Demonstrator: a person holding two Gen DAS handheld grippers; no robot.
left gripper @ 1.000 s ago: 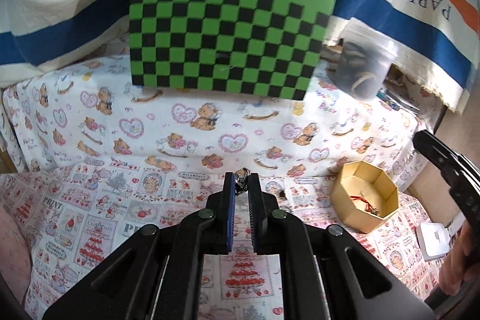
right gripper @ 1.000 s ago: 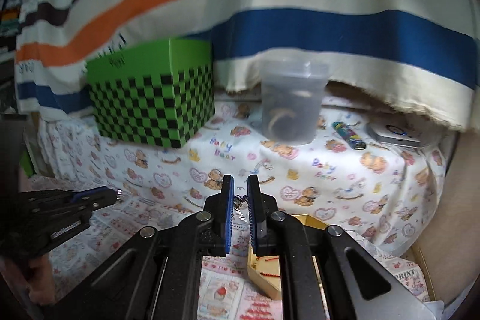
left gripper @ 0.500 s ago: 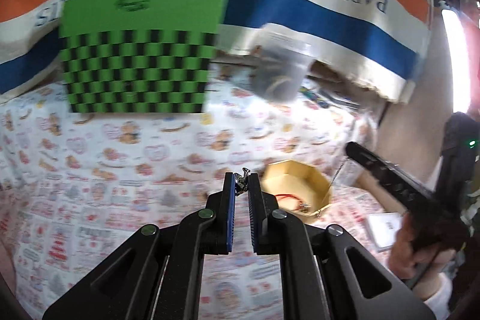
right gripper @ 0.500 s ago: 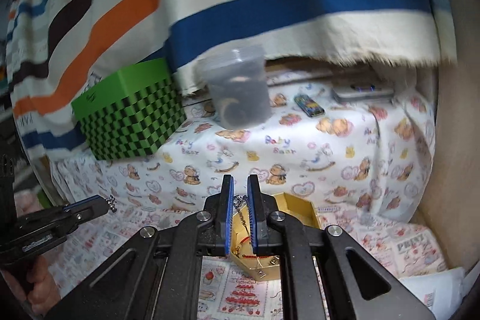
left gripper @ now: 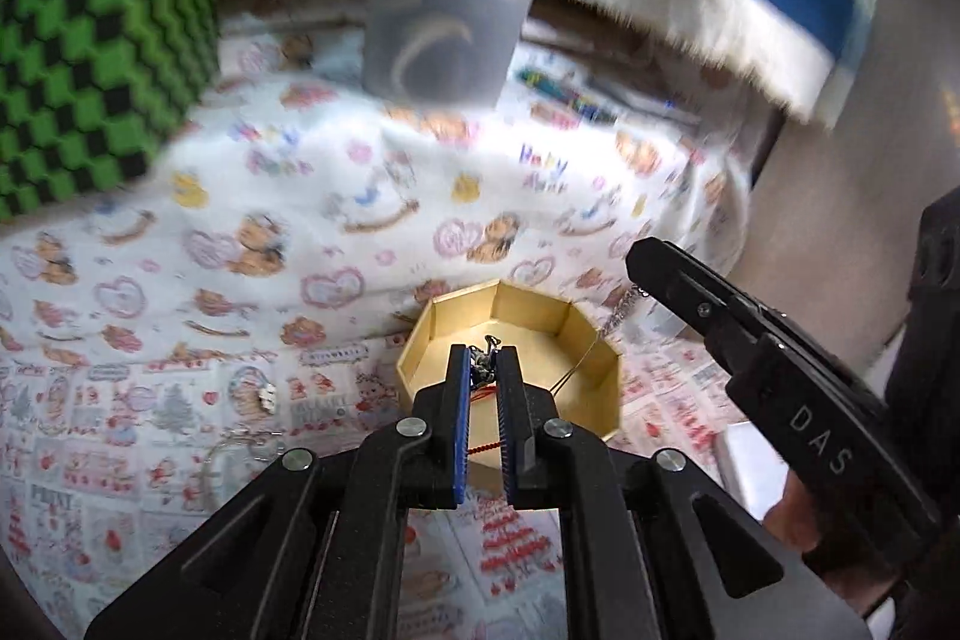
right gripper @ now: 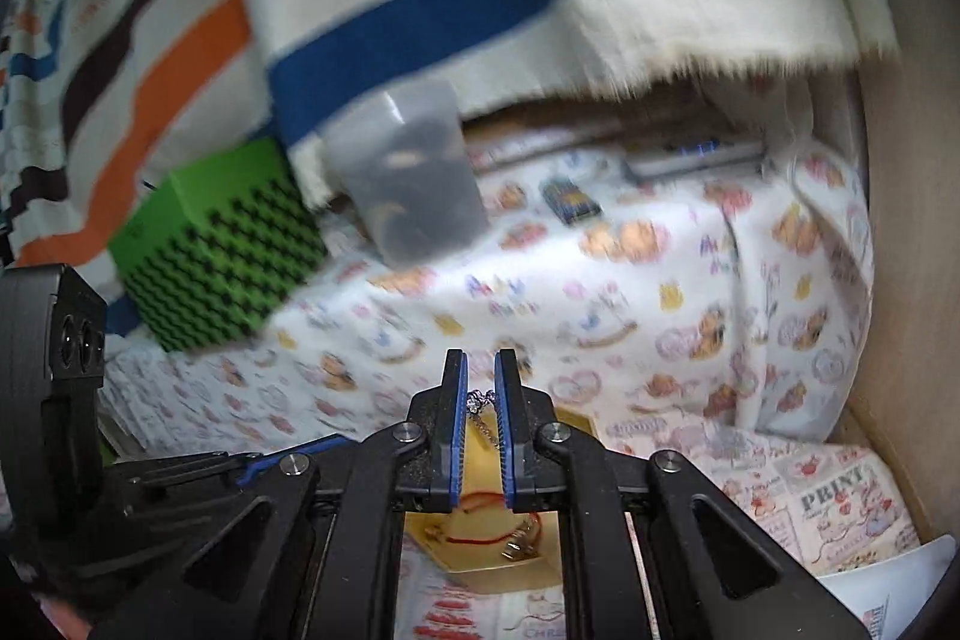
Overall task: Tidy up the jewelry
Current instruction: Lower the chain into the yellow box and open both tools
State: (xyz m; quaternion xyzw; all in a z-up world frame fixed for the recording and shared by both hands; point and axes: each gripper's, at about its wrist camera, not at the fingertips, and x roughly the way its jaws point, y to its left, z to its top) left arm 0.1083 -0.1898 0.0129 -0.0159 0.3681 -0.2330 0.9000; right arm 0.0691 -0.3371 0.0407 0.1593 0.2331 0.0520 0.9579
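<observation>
A gold octagonal box [left gripper: 591,322] sits on the printed cloth; it holds a red cord piece [right gripper: 480,501]. My left gripper [left gripper: 483,361] is shut on a small metal trinket [left gripper: 485,358] right above the box's near rim. My right gripper [right gripper: 480,370] is shut on a thin silver chain [right gripper: 483,415] that hangs down over the box [right gripper: 480,568]. In the left wrist view the right gripper [left gripper: 645,259] is at the right, with the chain [left gripper: 621,310] dangling to the box's far right rim.
A green checkered box [left gripper: 102,58] stands at the back left and a translucent lidded tub [left gripper: 444,22] at the back middle. Small jewelry pieces [left gripper: 264,397] lie on the cloth left of the gold box. A wooden wall [right gripper: 900,220] stands on the right.
Both grippers have moved toward the gold box and now hang over it, each still shut on its piece. The views are blurred by motion.
</observation>
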